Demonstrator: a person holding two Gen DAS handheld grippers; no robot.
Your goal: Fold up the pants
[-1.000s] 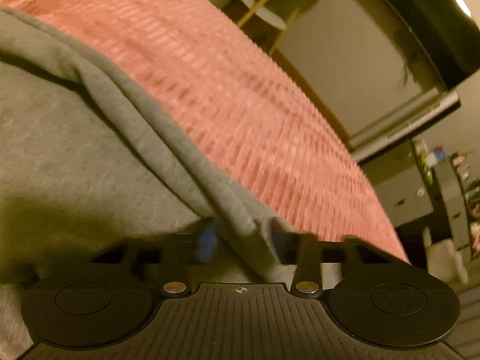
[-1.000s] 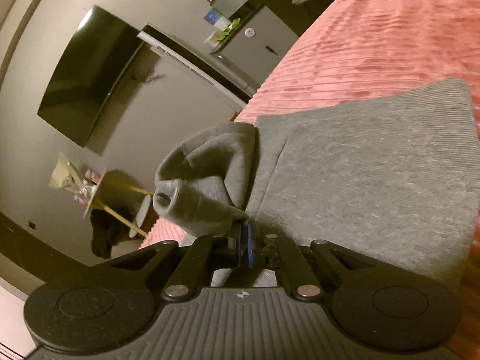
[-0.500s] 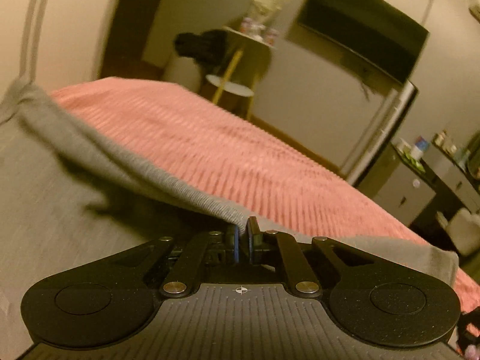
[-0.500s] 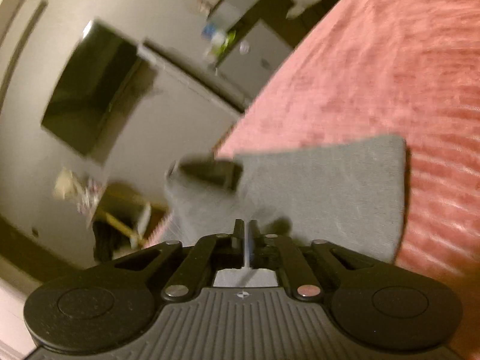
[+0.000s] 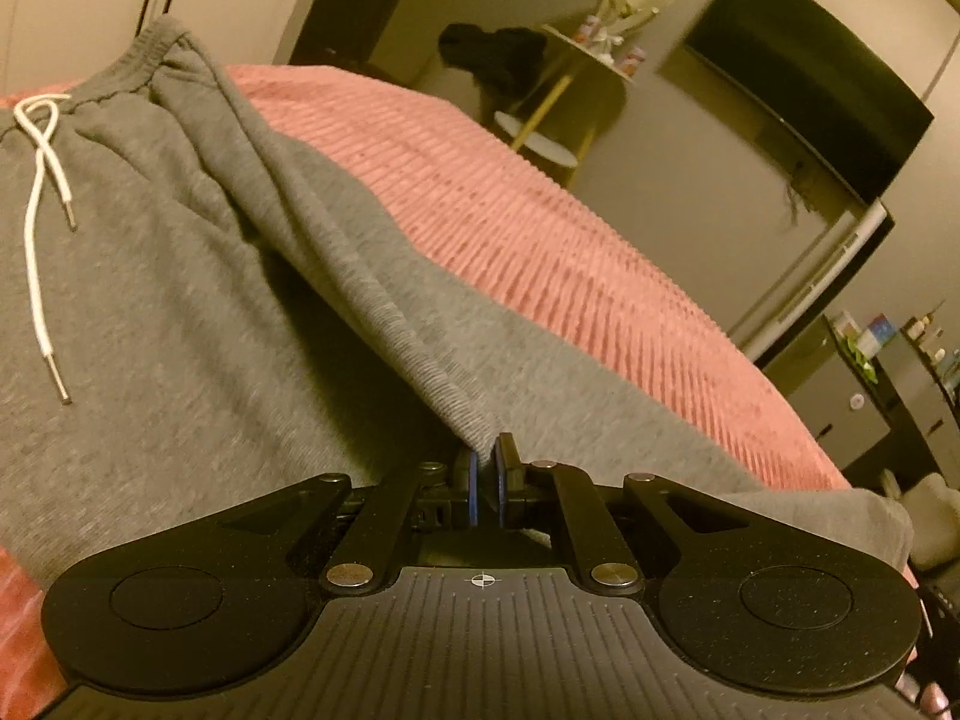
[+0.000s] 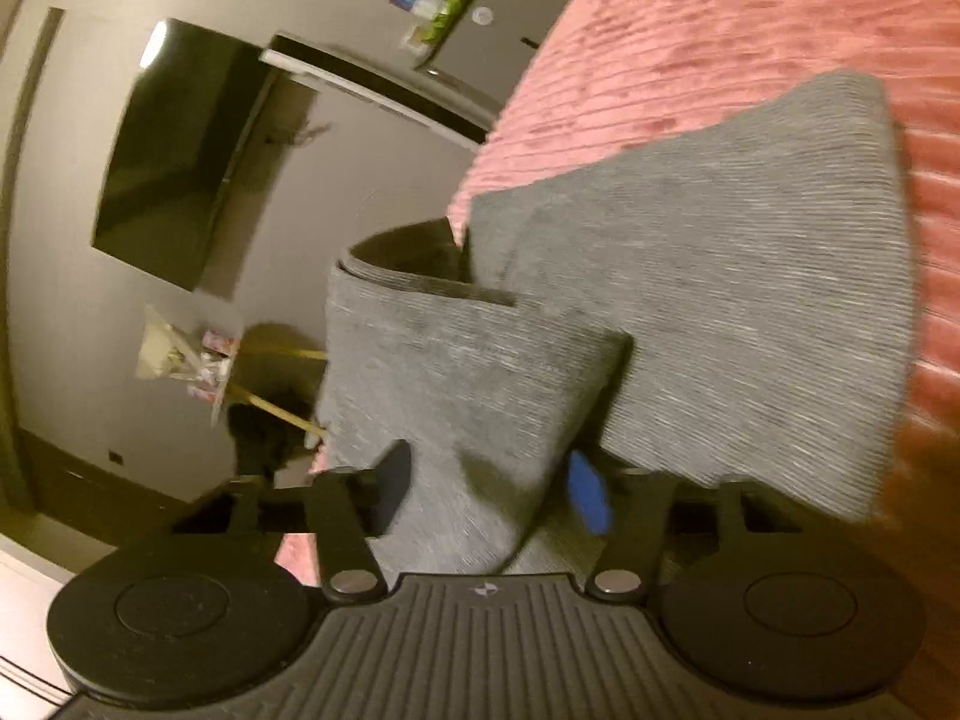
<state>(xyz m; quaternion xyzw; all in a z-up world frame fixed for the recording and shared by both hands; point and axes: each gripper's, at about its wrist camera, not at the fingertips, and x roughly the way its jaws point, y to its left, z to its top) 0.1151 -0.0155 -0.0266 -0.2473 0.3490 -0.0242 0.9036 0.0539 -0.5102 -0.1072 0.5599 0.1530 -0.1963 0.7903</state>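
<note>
Grey sweatpants (image 5: 180,312) lie on a pink ribbed bedspread (image 5: 540,228), with the waistband (image 5: 150,54) and white drawstring (image 5: 39,192) at the upper left. My left gripper (image 5: 485,474) is shut on a ribbed edge of the pants, which runs up and left from the pads. In the right wrist view a ribbed grey cuff (image 6: 468,372) stands up between the fingers of my right gripper (image 6: 489,489). Its jaws are opening and the pads stand off the cloth. The other leg end (image 6: 750,300) lies flat on the bedspread (image 6: 720,30) beyond.
Past the bed's far edge stand a small round side table with yellow legs (image 5: 570,60), a dark cloth (image 5: 492,54) draped on it, a wall television (image 5: 810,96) and a low cabinet (image 5: 840,384) with bottles on top.
The left gripper closed on the pants' edge and swung round, so waistband and drawstring now show. The right gripper went from shut on the cuff to spread apart around it.
</note>
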